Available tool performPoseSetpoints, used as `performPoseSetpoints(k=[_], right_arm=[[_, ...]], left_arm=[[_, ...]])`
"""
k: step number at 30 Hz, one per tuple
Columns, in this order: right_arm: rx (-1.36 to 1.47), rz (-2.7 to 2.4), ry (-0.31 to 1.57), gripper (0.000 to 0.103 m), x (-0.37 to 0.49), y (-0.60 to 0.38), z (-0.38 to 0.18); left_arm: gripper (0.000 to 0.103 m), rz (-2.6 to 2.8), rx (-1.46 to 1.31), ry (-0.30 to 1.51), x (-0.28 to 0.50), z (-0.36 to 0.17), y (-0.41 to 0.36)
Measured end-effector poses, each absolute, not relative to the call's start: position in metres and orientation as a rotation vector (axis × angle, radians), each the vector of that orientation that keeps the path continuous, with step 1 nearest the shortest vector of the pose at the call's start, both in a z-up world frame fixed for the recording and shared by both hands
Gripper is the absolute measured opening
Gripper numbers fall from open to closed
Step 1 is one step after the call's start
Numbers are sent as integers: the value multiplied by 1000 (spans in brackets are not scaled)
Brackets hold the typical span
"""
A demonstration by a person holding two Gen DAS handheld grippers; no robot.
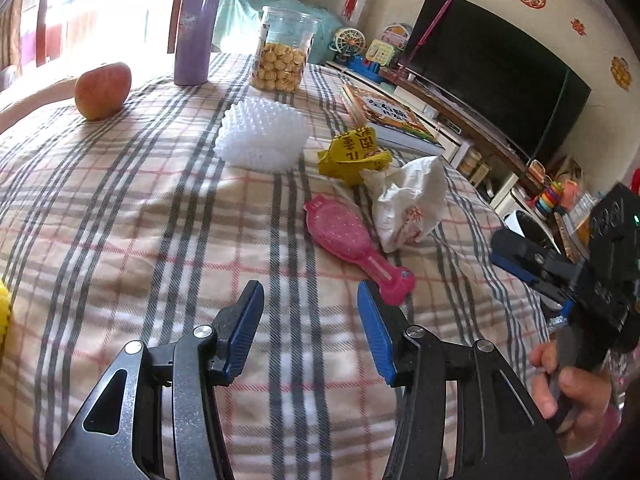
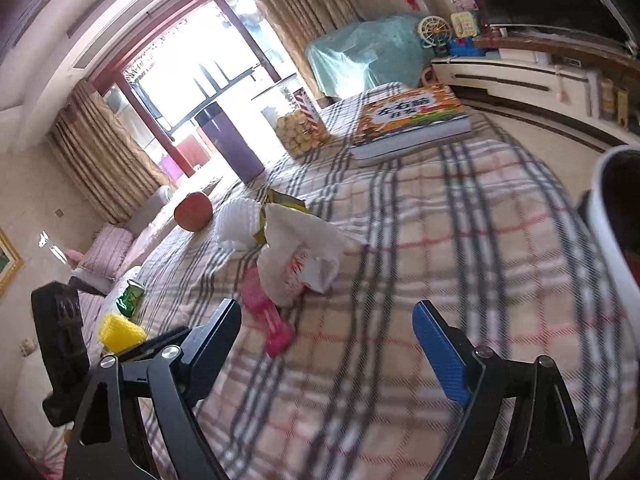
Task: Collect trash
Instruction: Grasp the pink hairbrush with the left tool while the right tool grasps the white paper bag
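On the plaid tablecloth (image 1: 120, 208), from left to right, sit an apple (image 1: 103, 90), a purple thermos (image 1: 195, 32), a cookie jar (image 1: 282, 54) and white foam netting (image 1: 262, 134) — then the trash, a crumpled yellow wrapper (image 1: 354, 156) touching a crumpled white paper bag (image 1: 410, 204), with a pink hairbrush (image 1: 352, 246) just beside the bag. The left gripper (image 1: 310, 334) hovers near the brush handle, jaws spread and holding nothing. The right gripper (image 2: 328, 356) — also spread and holding nothing — hangs over the cloth near the bag, a white bin (image 2: 618, 220) at the right edge.
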State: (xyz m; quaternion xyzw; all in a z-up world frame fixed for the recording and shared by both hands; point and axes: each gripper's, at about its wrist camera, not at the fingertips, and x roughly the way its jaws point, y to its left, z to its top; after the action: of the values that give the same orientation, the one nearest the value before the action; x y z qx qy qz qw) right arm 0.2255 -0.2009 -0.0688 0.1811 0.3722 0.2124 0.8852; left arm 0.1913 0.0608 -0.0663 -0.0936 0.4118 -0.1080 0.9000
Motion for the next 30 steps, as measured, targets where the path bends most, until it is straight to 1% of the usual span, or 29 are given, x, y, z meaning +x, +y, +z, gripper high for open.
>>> performPoseSetpoints(k=[4,6,7,8,9,10,15,17,19,20,21,24,27,30], right_arm=[[372,461,789,82,247,-185,-72],[365,457,805,77,262,-177,-77],[361,452,814,65,267,-174,-80],[358,447,828,41,273,-171,-83],[361,443,854,25,281,-169,-88],[376,446,867,21,284,-170,-92],[414,414,843,20,271,-189,-91],[422,382,831,21,260,-200,-89],[441,353,826,21,250,-212,-88],[452,337,821,21,244,-219,-87],[458,323,817,21,239,-223,-86],[467,280,797,21,226,-239,-82],[483,262,775,21,214,-255,-78],[481,263,768,21,207,-264,-76]], left_arm=[[49,-249,-191,866,199,-70,60],[49,-264,-194,878,205,-72,57],[49,-275,-197,885,209,-73,55],[50,-283,-200,893,214,-75,54],[51,-294,-205,904,220,-77,52],[52,-302,-210,911,223,-78,50],[53,-346,-219,954,248,-86,32],[55,-331,-191,949,254,-87,21],[55,-297,-145,934,259,-88,8],[52,-288,-124,928,260,-88,4],[43,-281,-100,922,260,-89,-2],[30,-292,-43,910,258,-89,-13],[23,-314,-54,907,251,-87,-14],[21,-320,-65,899,240,-85,-17]])
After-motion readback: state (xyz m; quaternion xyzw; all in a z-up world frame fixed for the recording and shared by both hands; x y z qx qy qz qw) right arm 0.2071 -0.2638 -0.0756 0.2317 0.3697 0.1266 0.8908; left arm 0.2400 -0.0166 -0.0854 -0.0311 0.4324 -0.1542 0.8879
